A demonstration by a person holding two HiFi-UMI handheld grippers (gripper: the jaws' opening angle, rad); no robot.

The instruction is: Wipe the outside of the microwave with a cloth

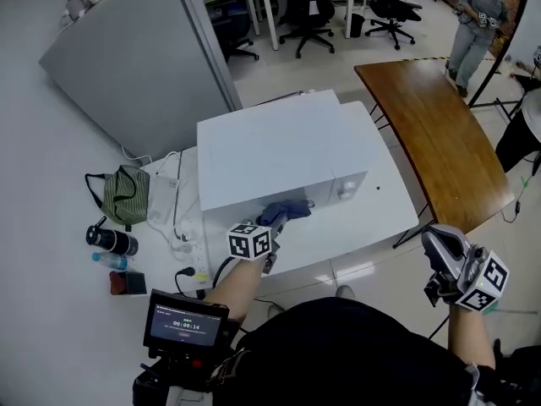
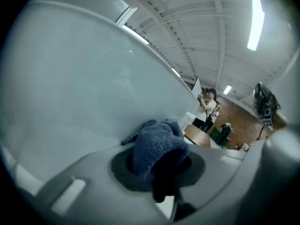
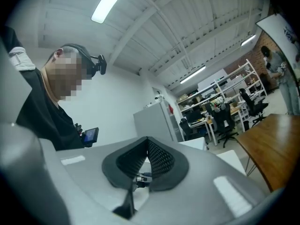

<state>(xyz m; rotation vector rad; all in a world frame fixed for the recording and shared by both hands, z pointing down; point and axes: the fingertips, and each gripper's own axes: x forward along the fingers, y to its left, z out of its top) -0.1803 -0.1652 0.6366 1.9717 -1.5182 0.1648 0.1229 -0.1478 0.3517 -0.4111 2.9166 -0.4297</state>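
Observation:
A white microwave (image 1: pixel 270 146) stands on a white table (image 1: pixel 372 218). My left gripper (image 1: pixel 275 227) is shut on a blue cloth (image 1: pixel 285 211) and holds it against the lower front face of the microwave (image 2: pixel 84 78). In the left gripper view the bunched blue cloth (image 2: pixel 157 146) fills the space between the jaws. My right gripper (image 1: pixel 439 252) hangs off the table's right front corner, away from the microwave, shut with nothing in it. Its black ribbed pads (image 3: pixel 159 158) meet at the tips in the right gripper view.
Left of the microwave lie a green striped bag (image 1: pixel 127 194), a power strip with cables (image 1: pixel 190 244), a black flask (image 1: pixel 110 240) and a small bottle (image 1: pixel 110 260). A brown wooden table (image 1: pixel 435 134) stands to the right. A grey partition (image 1: pixel 144 57) rises behind. A person (image 1: pixel 473 19) stands far off.

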